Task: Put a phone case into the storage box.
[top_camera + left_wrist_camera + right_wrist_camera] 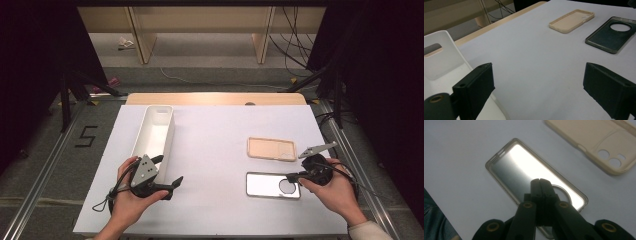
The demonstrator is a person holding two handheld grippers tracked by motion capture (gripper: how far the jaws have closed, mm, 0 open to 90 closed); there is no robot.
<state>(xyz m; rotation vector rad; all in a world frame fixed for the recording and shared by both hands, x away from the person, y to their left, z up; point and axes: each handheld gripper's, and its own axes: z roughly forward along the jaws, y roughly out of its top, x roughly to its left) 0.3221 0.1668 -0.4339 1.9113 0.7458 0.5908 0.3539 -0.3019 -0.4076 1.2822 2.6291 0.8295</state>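
Note:
A grey translucent phone case [267,185] [610,35] [524,167] with a round camera hole lies flat at the front right of the white table. A beige phone case [271,148] [572,20] [596,140] lies just behind it, inside up. My right gripper [290,176] [540,181] is shut, its tips hovering over the grey case near the round hole, with nothing seen between the jaws. At the front left, my left gripper [169,170] [539,85] stands wide open and empty next to the near end of a white bin [155,131] [441,60].
The long white bin has a handle slot at its far end and looks empty. The white sheet [215,145] covers the table, with a wooden strip along the far edge. Cables and shelf legs stand on the floor beyond.

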